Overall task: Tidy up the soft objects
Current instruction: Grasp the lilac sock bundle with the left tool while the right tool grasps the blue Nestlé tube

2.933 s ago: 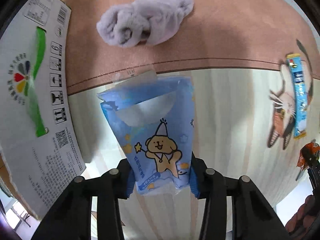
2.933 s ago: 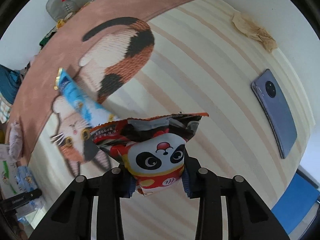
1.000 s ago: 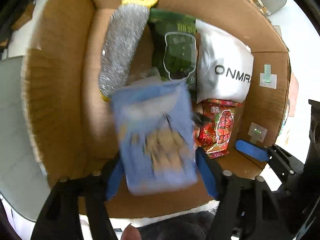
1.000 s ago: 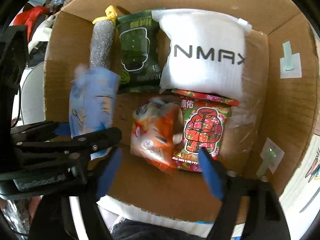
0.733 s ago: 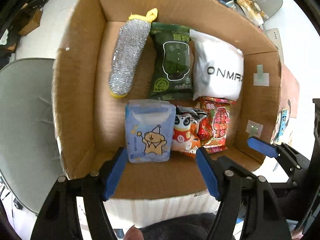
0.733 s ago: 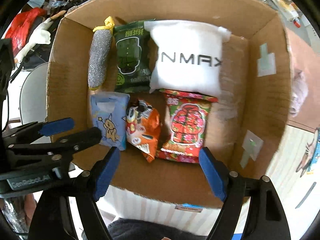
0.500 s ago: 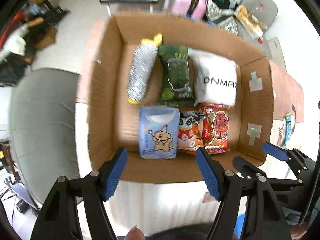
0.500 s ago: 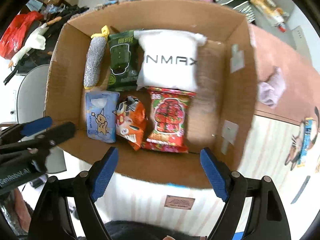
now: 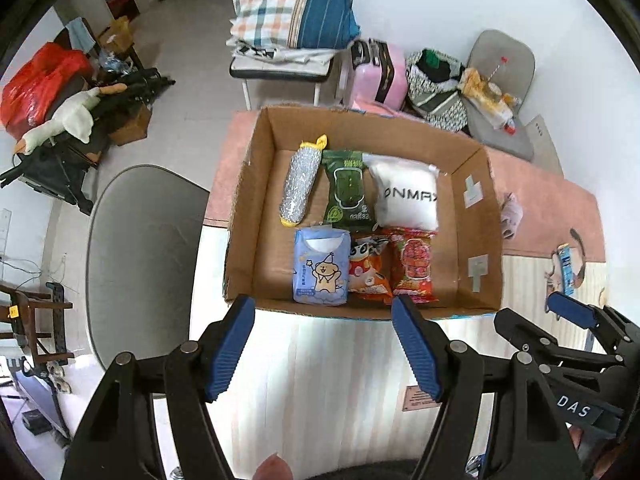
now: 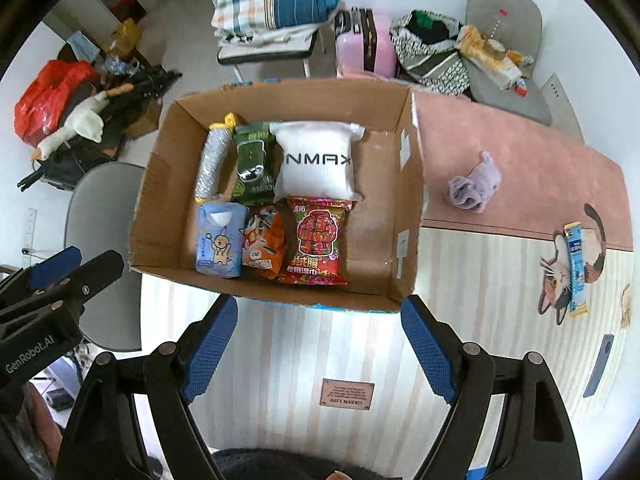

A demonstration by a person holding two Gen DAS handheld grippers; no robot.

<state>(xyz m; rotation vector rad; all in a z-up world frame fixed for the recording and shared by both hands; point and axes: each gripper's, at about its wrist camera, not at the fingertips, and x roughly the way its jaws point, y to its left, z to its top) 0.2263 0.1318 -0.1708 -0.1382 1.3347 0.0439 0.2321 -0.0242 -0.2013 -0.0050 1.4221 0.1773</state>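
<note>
An open cardboard box (image 9: 486,216) (image 10: 408,200) stands on the table. Inside lie a blue bear tissue pack (image 9: 320,270) (image 10: 218,246), an orange panda snack bag (image 9: 366,272) (image 10: 262,248), a red packet (image 9: 412,266) (image 10: 316,242), a white pouch (image 9: 404,198) (image 10: 318,164), a green pack (image 9: 348,194) (image 10: 252,162) and a silver scrubber (image 9: 298,186) (image 10: 210,164). My left gripper (image 9: 322,350) and right gripper (image 10: 318,350) are both open and empty, high above the box's near side. A lilac cloth (image 10: 474,188) (image 9: 510,216) and a blue stick sachet (image 10: 576,268) (image 9: 566,264) lie on the mat to the right.
A grey chair (image 9: 140,260) (image 10: 96,240) stands left of the box. A phone (image 10: 598,364) lies at the table's right edge. Behind the table are a second chair with pillows (image 9: 296,12), a pink case (image 10: 362,46), bags and floor clutter.
Both grippers carried their packs over the box, opened and dropped them in side by side. Since then both have pulled up and back, so the box looks smaller.
</note>
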